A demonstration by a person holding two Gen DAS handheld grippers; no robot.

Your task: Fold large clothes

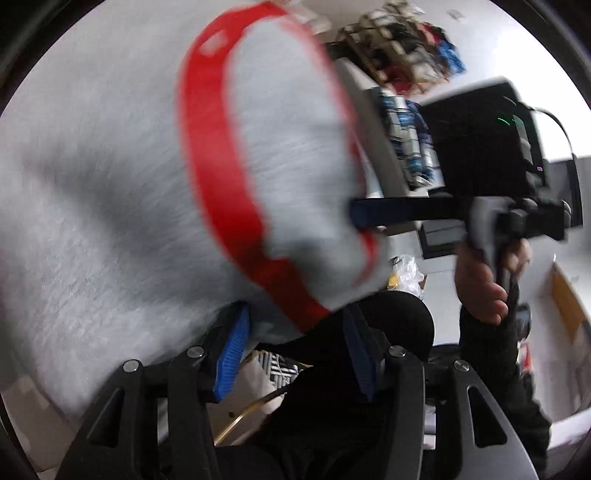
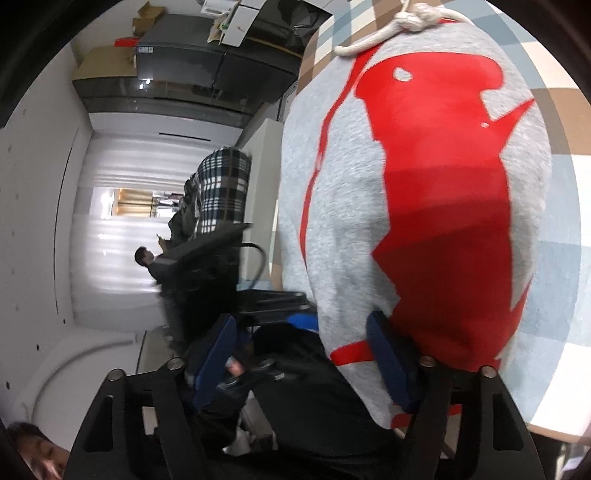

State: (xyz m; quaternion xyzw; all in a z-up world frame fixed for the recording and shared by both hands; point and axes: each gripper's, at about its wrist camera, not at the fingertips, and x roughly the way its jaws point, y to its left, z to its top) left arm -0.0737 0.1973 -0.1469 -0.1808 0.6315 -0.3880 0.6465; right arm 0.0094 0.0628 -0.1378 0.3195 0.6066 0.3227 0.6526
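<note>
A grey sweatshirt with a large red print and a white drawstring lies over a checked table top. In the left wrist view it is a blurred grey sweatshirt with a red band. My left gripper is open. The cloth's lower edge hangs at its fingertips and brushes the left blue pad. My right gripper is open too. Its right pad lies against the sweatshirt's hem, with dark clothing showing in the gap. Seen from the left, the right gripper points its tips at the cloth's edge, with a hand on its handle.
A heap of plaid cloth and a seated person are in the background, with a dark cabinet and cardboard boxes beyond. More piled clothes lie far off. A shoe shows below the left fingers.
</note>
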